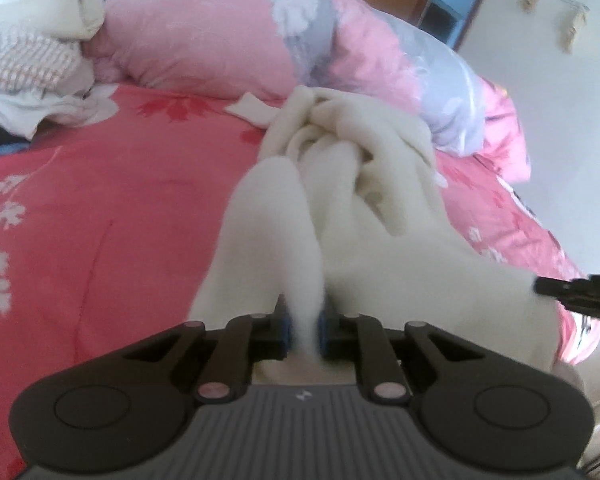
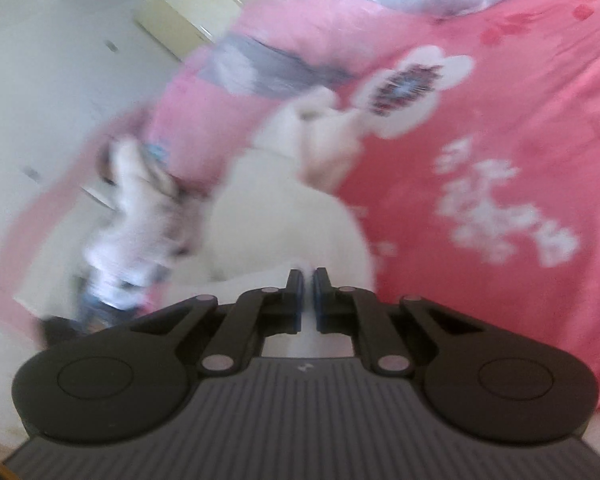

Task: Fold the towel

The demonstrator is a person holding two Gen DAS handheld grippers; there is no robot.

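Left wrist view: the left gripper (image 1: 304, 320) is pinched on a gathered ridge of the white towel (image 1: 340, 184), with cloth passing between the blue pads (image 1: 285, 330) and running back under the tool body. Ahead of the fingers the towel rises in a bunched, twisted mass of folds, its far end lying crumpled on the pink floral bedsheet (image 1: 100, 208). Beyond the towel sits a heaped pink and grey quilt (image 1: 220, 32); to the far left of the tool lies a pile of pale clothing (image 1: 28, 64). At the right edge, level with the fingertips, part of the right gripper (image 1: 572, 290) shows against the towel's edge; its jaws are not readable from here. A white wall (image 1: 560, 92) stands beyond on the right. Right wrist view: heavily blurred. The right gripper (image 2: 308, 276) has its jaws pressed nearly together, a thin strip of the towel (image 2: 284, 216) lying between the pads (image 2: 298, 292). The towel spreads forward and slightly left of the fingers, ending in a bunched lump. To the right of the tool lies the pink bedsheet (image 2: 500, 120) with white flower print; ahead and left the quilt (image 2: 260, 64) hangs over the bed edge. Far left shows a pale cabinet front (image 2: 172, 12).
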